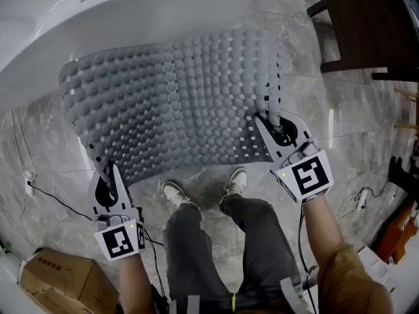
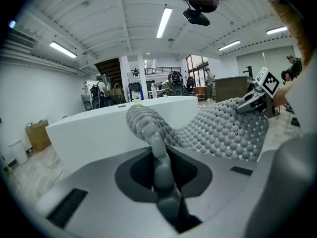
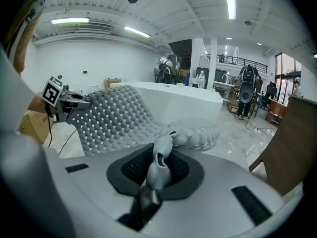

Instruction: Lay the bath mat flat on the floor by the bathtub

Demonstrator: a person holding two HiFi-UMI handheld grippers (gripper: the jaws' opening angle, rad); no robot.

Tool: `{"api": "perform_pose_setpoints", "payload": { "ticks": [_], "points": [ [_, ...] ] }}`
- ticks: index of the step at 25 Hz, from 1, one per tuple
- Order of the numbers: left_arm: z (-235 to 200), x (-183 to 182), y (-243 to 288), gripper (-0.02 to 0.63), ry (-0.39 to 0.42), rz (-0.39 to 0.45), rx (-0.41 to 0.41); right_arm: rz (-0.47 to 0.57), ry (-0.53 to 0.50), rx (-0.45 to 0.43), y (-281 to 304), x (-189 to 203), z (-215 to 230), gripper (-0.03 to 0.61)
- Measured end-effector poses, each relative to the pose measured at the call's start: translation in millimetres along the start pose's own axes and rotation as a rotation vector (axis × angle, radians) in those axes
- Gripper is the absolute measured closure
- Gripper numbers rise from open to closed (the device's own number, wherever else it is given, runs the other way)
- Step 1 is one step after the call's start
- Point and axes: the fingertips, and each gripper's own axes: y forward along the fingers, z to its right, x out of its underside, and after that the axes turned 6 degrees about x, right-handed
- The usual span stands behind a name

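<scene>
A grey bath mat (image 1: 177, 103) covered in round bumps and small square holes hangs spread out in the air between my two grippers, above the marble floor and just in front of the white bathtub (image 1: 98, 18). My left gripper (image 1: 105, 175) is shut on the mat's near left corner. My right gripper (image 1: 270, 124) is shut on its near right corner. In the left gripper view the mat's edge (image 2: 157, 157) runs pinched between the jaws. In the right gripper view a folded corner of the mat (image 3: 158, 162) sits clamped the same way.
The person's two shoes (image 1: 203, 190) stand on the marble floor right under the mat's near edge. A dark wooden cabinet (image 1: 366, 25) is at the upper right. A cardboard box (image 1: 59, 277) lies at the lower left, with a black cable (image 1: 52, 198) across the floor.
</scene>
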Motion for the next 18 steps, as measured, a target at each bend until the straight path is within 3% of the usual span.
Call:
{"api": "perform_pose_setpoints", "payload": {
  "ticks": [13, 18],
  "points": [
    [2, 116, 60, 0.565, 0.053, -0.005, 0.066, 0.003, -0.032, 0.054, 77, 97, -30, 0.529],
    [26, 136, 96, 0.565, 0.080, 0.000, 0.097, 0.009, -0.039, 0.057, 102, 122, -16, 0.529]
  ]
}}
